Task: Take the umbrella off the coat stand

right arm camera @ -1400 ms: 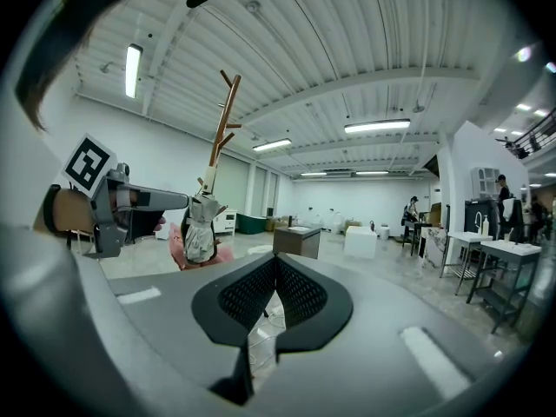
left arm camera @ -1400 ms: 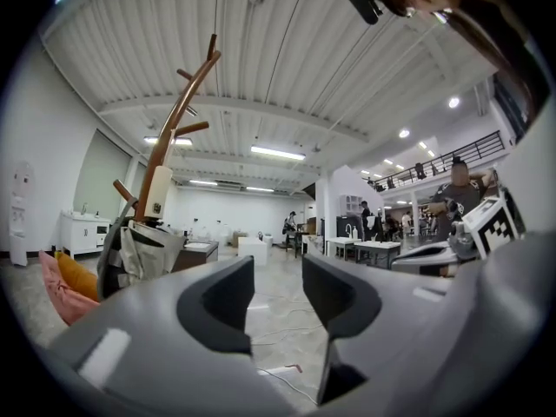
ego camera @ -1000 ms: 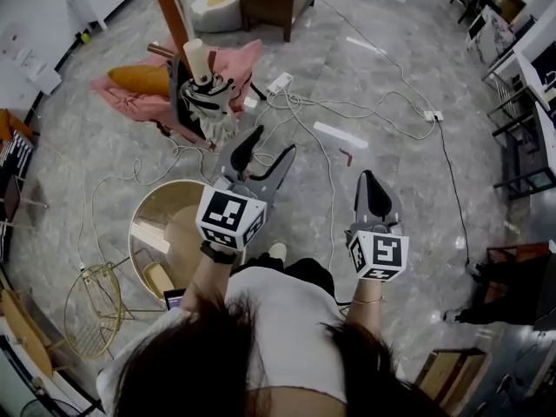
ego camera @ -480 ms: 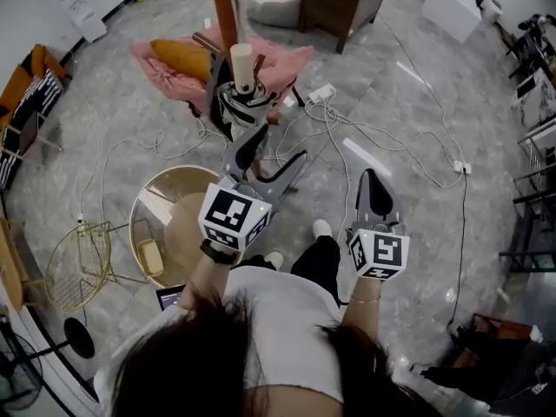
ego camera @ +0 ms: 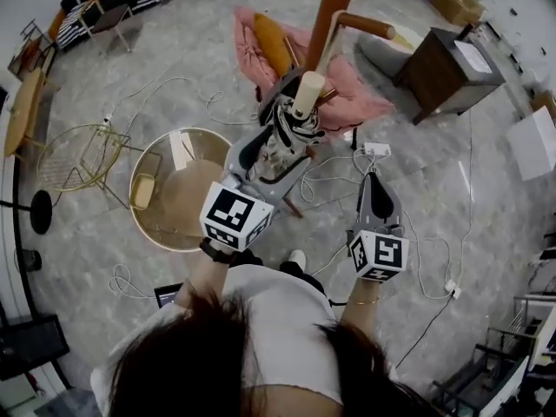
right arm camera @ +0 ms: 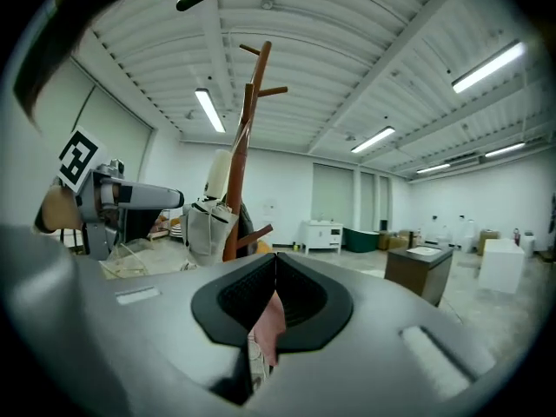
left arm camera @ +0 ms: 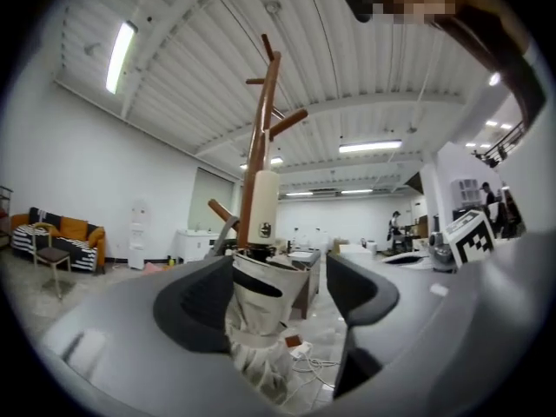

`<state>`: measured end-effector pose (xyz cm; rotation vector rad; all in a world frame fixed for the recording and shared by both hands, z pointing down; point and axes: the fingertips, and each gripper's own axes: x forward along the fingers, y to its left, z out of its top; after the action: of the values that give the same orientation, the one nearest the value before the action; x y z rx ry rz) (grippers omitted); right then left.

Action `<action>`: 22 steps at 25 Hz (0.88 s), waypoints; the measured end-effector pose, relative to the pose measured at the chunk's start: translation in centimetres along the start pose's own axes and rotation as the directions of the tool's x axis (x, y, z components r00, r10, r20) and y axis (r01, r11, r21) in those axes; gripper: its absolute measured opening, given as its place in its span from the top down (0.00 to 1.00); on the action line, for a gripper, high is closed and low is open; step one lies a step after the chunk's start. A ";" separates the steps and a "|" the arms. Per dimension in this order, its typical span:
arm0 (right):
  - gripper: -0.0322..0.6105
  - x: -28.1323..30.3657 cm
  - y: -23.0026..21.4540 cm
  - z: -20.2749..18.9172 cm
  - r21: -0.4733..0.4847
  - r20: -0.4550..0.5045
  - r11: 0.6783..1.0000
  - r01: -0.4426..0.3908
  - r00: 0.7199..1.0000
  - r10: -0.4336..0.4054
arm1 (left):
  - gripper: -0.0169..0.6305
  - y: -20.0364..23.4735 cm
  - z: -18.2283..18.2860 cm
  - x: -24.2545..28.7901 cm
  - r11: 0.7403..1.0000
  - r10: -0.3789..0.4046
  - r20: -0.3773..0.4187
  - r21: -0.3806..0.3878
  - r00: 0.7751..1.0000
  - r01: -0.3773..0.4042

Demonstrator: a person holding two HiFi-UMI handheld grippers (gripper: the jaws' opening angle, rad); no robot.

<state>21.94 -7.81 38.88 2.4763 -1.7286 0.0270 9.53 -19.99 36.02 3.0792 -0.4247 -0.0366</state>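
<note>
At the upper middle of the head view, the umbrella (ego camera: 280, 137) is still on the coat stand (ego camera: 334, 7), its cream handle (ego camera: 308, 94) up against the stand, so none of the task is done yet. What it hangs by I can't make out. Your left hand-held gripper (left arm camera: 276, 289) has the folded canopy between its jaws, which are opening; the pads stand apart and, as I judge it, aren't clamping. Your right hand-held gripper (right arm camera: 272, 285), lower right of the stand, has its jaws together on nothing. What's left: close on the umbrella, lift it free and carry it off. Mind the peg (ego camera: 360, 26) jutting right just above the handle. Left of your left arm the round table (ego camera: 187, 207) sits close; cables (ego camera: 334, 176) and a pink cloth (ego camera: 356, 102) lie on the floor by the base. Lower right looks the freest way out
</note>
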 end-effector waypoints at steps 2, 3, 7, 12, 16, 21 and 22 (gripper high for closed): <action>0.94 1.5 0.1 0.2 -0.012 0.004 0.996 -0.084 0.996 0.084 | 0.41 0.7 -0.1 -0.5 0.996 0.087 -0.001 -0.003 0.996 -0.087; 0.94 2.1 0.2 0.2 -0.017 0.007 0.992 -0.122 0.992 0.123 | 0.41 1.0 -0.1 -0.8 0.992 0.128 -0.001 -0.004 0.992 -0.128; 0.94 3.5 0.4 0.4 -0.030 0.022 0.970 -0.240 0.970 0.241 | 0.39 1.5 -0.1 -2.1 0.966 0.258 0.008 -0.005 0.966 -0.258; 0.94 3.9 0.8 -0.1 -0.037 0.026 0.933 -0.357 0.933 0.358 | 0.37 1.0 -0.6 -3.3 0.929 0.369 0.007 -0.020 0.930 -0.368; 0.94 3.8 1.1 -0.3 -0.035 0.030 0.908 -0.418 0.907 0.419 | 0.35 -0.1 -0.9 -3.8 0.912 0.409 0.002 -0.025 0.912 -0.409; 0.94 3.2 1.4 -0.2 -0.027 0.037 0.893 -0.449 0.892 0.450 | 0.32 -1.1 -0.9 -3.8 0.909 0.415 -0.016 -0.028 0.910 -0.415; 0.94 3.1 1.5 -0.2 -0.026 0.039 0.892 -0.451 0.891 0.452 | 0.31 -1.1 -0.9 -3.7 0.910 0.412 -0.019 -0.030 0.911 -0.413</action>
<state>21.65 -11.17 39.45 2.0175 -2.2732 0.0003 6.29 -17.94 36.95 2.8844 -1.0511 -0.0124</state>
